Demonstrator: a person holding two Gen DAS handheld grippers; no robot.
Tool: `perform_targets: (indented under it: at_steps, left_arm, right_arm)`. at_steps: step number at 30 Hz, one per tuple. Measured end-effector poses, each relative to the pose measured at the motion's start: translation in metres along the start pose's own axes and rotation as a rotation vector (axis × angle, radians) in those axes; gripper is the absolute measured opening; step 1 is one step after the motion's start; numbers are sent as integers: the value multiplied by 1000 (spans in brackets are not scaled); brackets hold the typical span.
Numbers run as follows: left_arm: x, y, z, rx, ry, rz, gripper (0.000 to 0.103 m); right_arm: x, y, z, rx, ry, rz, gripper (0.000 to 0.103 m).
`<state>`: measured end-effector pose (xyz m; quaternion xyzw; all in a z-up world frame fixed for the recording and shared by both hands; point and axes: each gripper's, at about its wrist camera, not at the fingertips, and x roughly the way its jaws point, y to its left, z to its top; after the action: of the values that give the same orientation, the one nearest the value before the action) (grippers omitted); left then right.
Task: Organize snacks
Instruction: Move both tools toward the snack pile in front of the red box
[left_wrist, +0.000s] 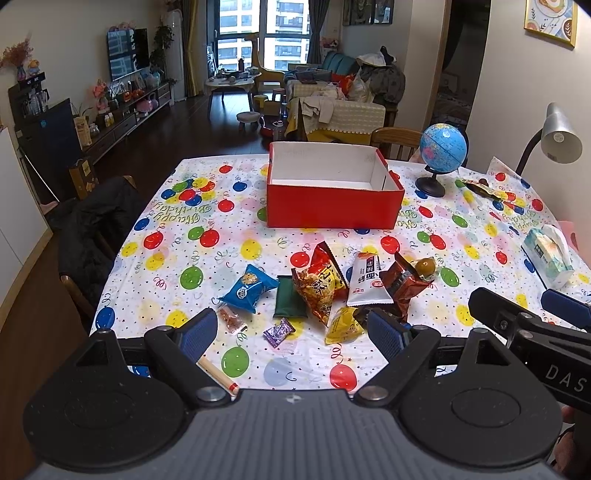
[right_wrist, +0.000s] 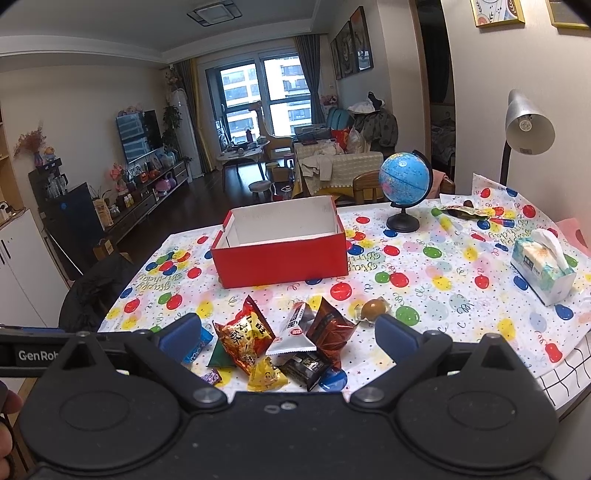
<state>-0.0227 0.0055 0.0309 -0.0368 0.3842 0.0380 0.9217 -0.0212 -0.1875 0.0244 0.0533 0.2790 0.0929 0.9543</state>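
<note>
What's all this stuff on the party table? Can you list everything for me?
box: one, red outside, white inside, empty, mid-table
snack packets: about ten, near edge, among them blue packet, dark green packet, red-orange bag, white bar, brown bag, yellow packet, purple candy
wrapped brown ball: one, right of the pile
globe: one, blue, black stand, behind box to the right
tissue pack: one, white, right edge
lamp: one, silver, far right
tablecloth: one, white with balloons
left gripper: black, blue pads, open
right gripper: black, blue pads, open
</note>
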Motion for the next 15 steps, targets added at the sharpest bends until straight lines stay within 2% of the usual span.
perform_targets:
  at_steps: [15]
  left_arm:
    - [-3, -17, 6, -9, -5, 15, 89]
  right_arm:
    - [-4, -17, 1, -15, -7, 25, 99]
